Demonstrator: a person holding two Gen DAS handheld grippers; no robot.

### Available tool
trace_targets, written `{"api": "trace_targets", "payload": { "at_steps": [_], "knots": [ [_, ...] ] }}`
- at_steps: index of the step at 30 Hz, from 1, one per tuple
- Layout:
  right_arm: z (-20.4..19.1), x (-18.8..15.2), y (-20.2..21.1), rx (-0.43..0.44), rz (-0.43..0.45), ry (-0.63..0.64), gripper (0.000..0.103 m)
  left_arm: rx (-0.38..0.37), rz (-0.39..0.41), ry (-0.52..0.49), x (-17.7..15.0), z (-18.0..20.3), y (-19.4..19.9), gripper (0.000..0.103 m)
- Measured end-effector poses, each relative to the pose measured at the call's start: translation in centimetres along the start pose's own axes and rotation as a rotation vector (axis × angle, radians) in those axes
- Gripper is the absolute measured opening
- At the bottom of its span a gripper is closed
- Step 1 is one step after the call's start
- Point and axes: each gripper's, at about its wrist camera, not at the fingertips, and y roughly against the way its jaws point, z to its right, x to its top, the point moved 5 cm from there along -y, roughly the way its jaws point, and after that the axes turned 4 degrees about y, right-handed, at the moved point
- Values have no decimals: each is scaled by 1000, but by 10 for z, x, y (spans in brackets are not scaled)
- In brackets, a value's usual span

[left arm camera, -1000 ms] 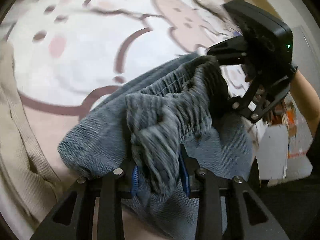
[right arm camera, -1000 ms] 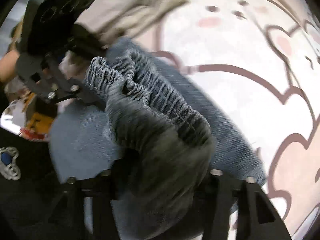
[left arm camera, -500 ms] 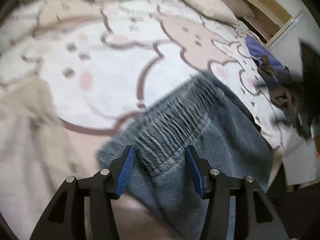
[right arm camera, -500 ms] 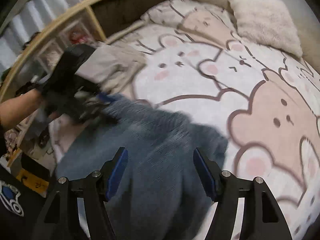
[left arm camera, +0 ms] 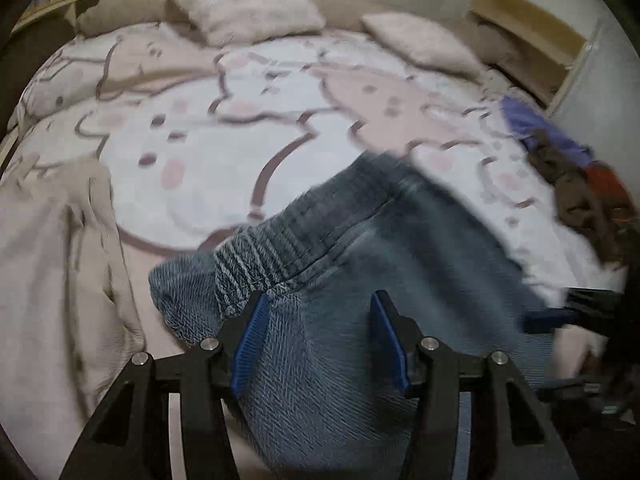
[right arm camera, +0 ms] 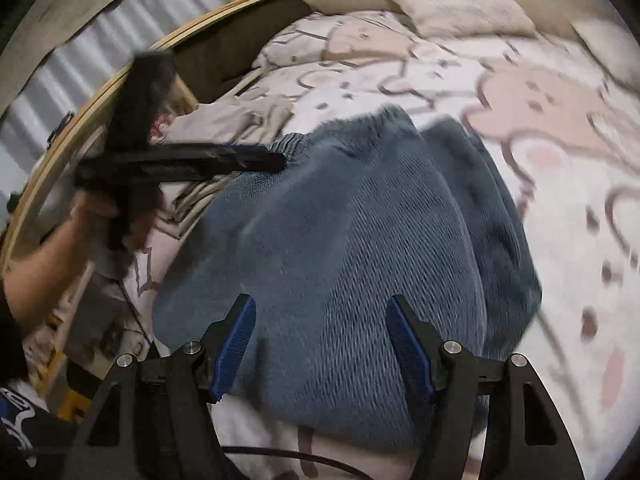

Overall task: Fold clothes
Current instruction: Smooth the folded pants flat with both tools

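Observation:
A blue-grey knitted garment (left arm camera: 360, 280) with a ribbed elastic waistband lies spread on the bear-print bedspread (left arm camera: 200, 128). My left gripper (left arm camera: 316, 340) hovers open over its near part, the left pad close to the waistband's end, neither pad pressing the cloth. In the right wrist view the same garment (right arm camera: 340, 240) fills the middle, and my right gripper (right arm camera: 320, 340) stands open above it with only flat fabric beneath. The left gripper (right arm camera: 180, 164) shows there at the garment's far left corner, held by a hand (right arm camera: 100, 216). The right gripper's blue tip (left arm camera: 552, 314) shows blurred at the left view's right edge.
A beige garment (left arm camera: 52, 260) lies bunched on the bed to the left. Two pillows (left arm camera: 244, 0) sit at the headboard. A pile of purple, brown and red clothes (left arm camera: 568, 172) rests at the bed's right edge. A curved wooden bed frame (right arm camera: 80, 120) borders the left side.
Both grippers let go of the bunched waistband, opened and drew back and apart. The garment dropped from a raised bundle to lie spread on the bed.

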Motion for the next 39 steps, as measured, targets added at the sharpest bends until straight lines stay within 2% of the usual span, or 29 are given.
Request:
{"api": "trace_targets", "payload": {
  "at_steps": [3, 7, 9, 11, 15, 18, 21, 24, 30, 35, 39],
  "knots": [
    [6, -13, 5, -19, 17, 14, 68, 12, 43, -12, -4, -1, -7, 53],
    [6, -22, 25, -35, 56, 19, 68, 49, 84, -42, -9, 5, 2, 53],
    [7, -24, 35, -37, 73, -7, 68, 54, 120, -28, -11, 9, 21, 53],
    [14, -24, 45, -33, 90, -51, 68, 25, 149, -18, -18, 17, 43, 53],
    [14, -22, 53, -34, 124, -50, 68, 8, 188, -53, -54, 45, 89, 53],
    [10, -17, 49, -50, 131, -10, 68, -1, 172, -56, -88, 59, 101, 53],
    [10, -19, 20, -138, 32, 41, 68, -8, 129, -74, -123, 68, 98, 53],
    [14, -30, 5, -155, 14, 61, 68, 17, 95, -78, -142, 66, 88, 53],
    [22, -45, -2, -162, 43, 86, 68, 20, 80, -92, -151, 64, 71, 53],
    [24, -50, -3, -117, 77, 49, 70, -46, 94, -22, -153, 53, 68, 53],
    [18, -51, -4, -159, 85, 80, 70, -60, 105, 21, -155, 52, 66, 53]
  ]
}}
